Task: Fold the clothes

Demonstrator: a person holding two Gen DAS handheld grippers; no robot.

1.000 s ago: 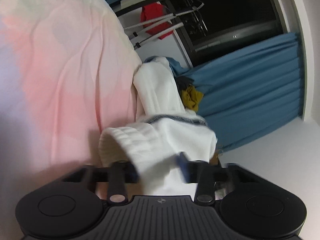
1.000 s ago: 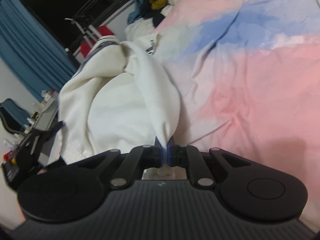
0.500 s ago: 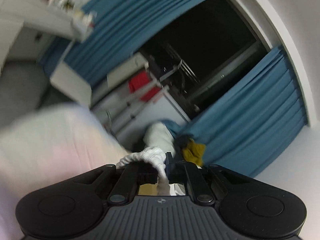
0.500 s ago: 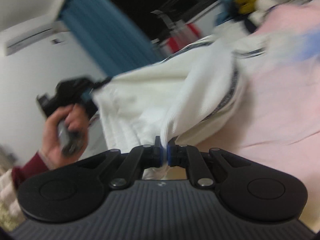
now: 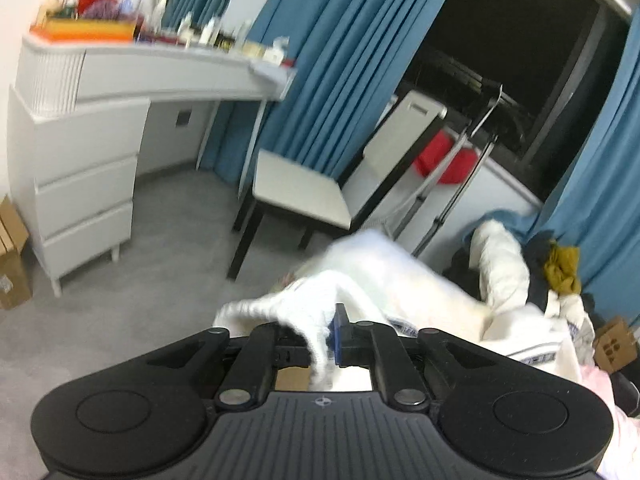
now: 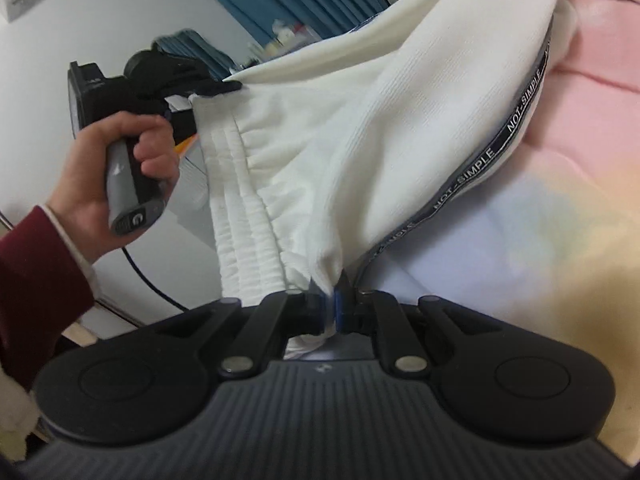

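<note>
White trousers (image 6: pixel 360 112) with an elastic waistband and a dark "NOT SIMPLE" side stripe (image 6: pixel 480 160) hang stretched between my two grippers above the pastel bedsheet (image 6: pixel 568 208). My right gripper (image 6: pixel 330 308) is shut on one end of the waistband. My left gripper (image 5: pixel 324 340) is shut on the other end; it also shows in the right wrist view (image 6: pixel 216 88), held in a hand at the upper left. In the left wrist view the white trousers (image 5: pixel 380 280) trail off to the right, blurred.
The left wrist view shows a white dresser (image 5: pixel 80 152), a white chair (image 5: pixel 320 192), blue curtains (image 5: pixel 320 60), a drying rack (image 5: pixel 452 168) and a clothes pile (image 5: pixel 540 276) at the bed's far end. A cardboard box (image 5: pixel 12 256) stands at the left.
Both grippers have lifted the trousers off the bed and pulled the waistband taut between them. The left gripper shut on the cloth and swung away from the bed toward the room.
</note>
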